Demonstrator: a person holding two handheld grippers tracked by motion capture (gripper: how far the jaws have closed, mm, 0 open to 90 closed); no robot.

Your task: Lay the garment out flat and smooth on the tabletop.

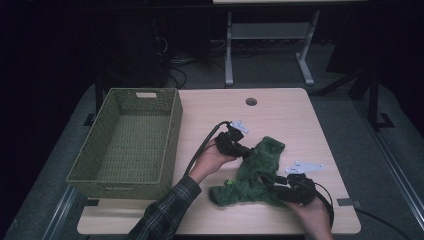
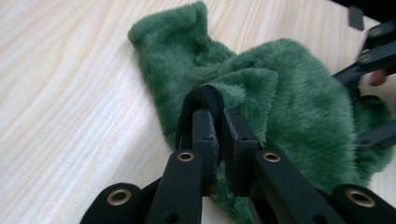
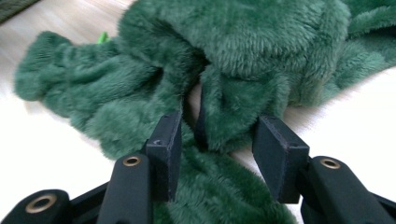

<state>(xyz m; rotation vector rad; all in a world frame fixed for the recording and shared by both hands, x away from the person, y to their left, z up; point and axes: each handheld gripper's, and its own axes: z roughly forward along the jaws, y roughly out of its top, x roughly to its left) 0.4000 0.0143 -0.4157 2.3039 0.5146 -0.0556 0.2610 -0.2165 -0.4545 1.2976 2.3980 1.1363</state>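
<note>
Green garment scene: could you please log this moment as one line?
left gripper: shut on black trim | right gripper: open around green garment | basket: empty

On your left, a green woven basket [image 1: 127, 142] sits on the light wooden table [image 1: 280, 112], its near end reaching the front edge. You can see a round cable hole [image 1: 251, 102] near the table's far edge. Beyond it, a grey metal table frame [image 1: 270, 40] stands on the dark floor [image 1: 350, 135].
</note>
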